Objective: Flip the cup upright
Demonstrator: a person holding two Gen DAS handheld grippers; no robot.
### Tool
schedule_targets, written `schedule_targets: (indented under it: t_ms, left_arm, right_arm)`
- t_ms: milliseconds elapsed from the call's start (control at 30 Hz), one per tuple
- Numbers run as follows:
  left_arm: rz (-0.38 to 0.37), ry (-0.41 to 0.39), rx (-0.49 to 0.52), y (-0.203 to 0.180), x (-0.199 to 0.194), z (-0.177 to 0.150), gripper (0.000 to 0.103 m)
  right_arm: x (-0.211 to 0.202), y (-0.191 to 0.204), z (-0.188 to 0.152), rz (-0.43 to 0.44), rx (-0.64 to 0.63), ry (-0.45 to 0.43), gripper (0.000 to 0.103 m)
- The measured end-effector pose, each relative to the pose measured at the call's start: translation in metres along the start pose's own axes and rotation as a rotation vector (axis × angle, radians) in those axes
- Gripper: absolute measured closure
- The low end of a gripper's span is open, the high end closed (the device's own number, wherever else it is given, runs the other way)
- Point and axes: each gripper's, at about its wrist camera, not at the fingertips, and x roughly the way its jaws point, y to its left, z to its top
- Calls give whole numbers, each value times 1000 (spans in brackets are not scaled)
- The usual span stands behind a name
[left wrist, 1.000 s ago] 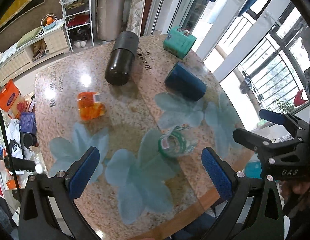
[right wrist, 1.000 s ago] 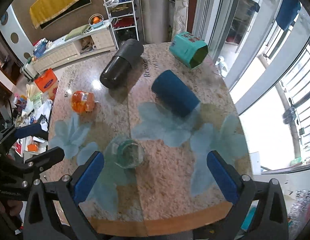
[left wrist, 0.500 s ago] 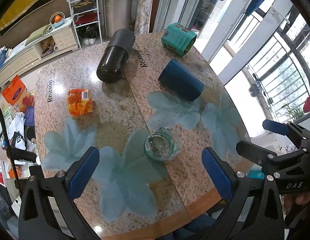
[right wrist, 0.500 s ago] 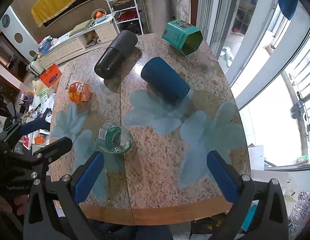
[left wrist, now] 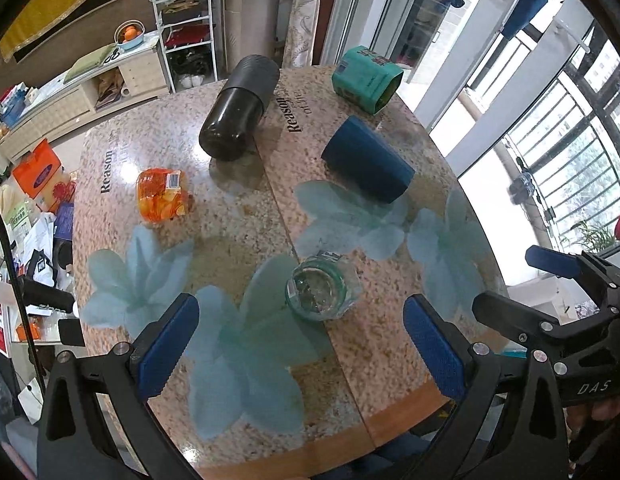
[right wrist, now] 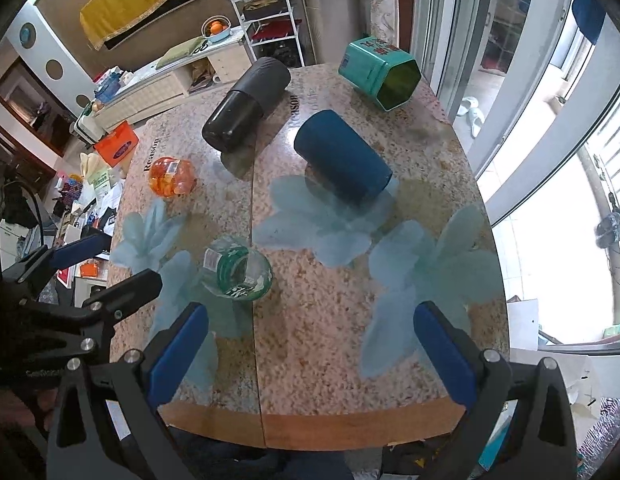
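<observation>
A clear glass cup with a green band [left wrist: 321, 290] stands on the round stone table [left wrist: 238, 236], mouth up; it also shows in the right wrist view [right wrist: 240, 270]. A dark blue cup [left wrist: 367, 166] lies on its side further back, also in the right wrist view [right wrist: 343, 166]. My left gripper [left wrist: 300, 350] is open and empty, held above the table's near edge, short of the glass cup. My right gripper [right wrist: 310, 350] is open and empty above the near edge, right of the glass cup. Each gripper shows at the edge of the other's view.
A black cylinder [left wrist: 240, 108] lies on its side at the back. A teal hexagonal tin [left wrist: 365, 80] lies on its side at the back right. An orange snack pack [left wrist: 162, 196] lies at the left. Cluttered floor lies left of the table, windows to the right.
Both grippers have pulled back and up from the table, so more of it shows. The glass cup went from lying tilted to standing mouth up.
</observation>
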Motion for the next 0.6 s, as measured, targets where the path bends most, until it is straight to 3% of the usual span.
schedule_targets:
  t_ms: [600]
  left_arm:
    - [2,-6,-4,-4,-1,2,0]
  right_arm:
    - [-2,-8,1,2,17,-12,0]
